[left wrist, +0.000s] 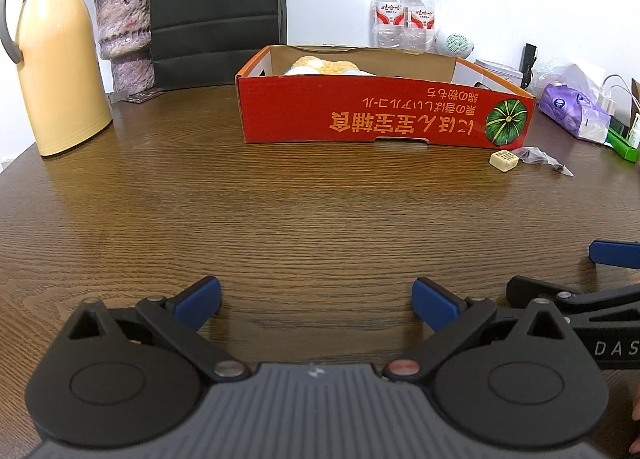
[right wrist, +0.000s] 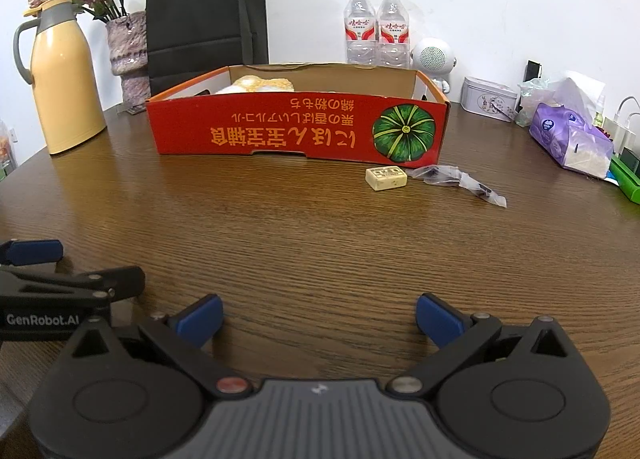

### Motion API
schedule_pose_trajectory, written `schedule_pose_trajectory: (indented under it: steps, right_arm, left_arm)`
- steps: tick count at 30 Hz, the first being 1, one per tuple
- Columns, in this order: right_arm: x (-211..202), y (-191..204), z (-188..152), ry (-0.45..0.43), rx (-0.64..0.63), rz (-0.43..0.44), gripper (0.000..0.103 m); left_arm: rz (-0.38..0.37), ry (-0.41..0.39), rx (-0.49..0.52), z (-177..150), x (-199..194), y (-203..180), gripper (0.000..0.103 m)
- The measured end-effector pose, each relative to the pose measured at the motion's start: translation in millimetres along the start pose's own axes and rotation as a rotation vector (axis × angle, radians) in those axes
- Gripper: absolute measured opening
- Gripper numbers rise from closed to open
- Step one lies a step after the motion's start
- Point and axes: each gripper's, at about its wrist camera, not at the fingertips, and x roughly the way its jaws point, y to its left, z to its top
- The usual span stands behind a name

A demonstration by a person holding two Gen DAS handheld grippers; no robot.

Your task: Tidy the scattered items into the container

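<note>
Both grippers, L (left wrist: 316, 301) and R (right wrist: 319, 317), spread wide, holding nothing, low over table (right wrist: 304, 243). Eraser-like block (right wrist: 386, 178) and wrapper (right wrist: 460, 179) lie just outside box (right wrist: 280, 131), front-right corner, well ahead of R. Box contents possibly bread; unclear.

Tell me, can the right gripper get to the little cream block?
Probably yes. The right gripper is open, and only bare table lies between it and the block, which sits just outside the box.

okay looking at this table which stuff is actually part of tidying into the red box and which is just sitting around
Part of the job: red box; small cream block and crumpled clear wrapper lying loose in front of it; left gripper and right gripper, both open and empty.

Just sitting around: yellow thermos, flower vase, black bag, two water bottles, purple tissue pack.
</note>
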Motion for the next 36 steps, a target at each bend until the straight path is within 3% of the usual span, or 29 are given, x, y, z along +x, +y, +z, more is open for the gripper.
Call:
schedule_pose_trajectory:
  steps: [36]
  right_arm:
    - [-1.0, 1.1, -2.2, 0.0, -0.005, 0.002, 0.103]
  left_arm:
    - [-0.001, 0.0, 0.0, -0.2, 0.4, 0.2, 0.103]
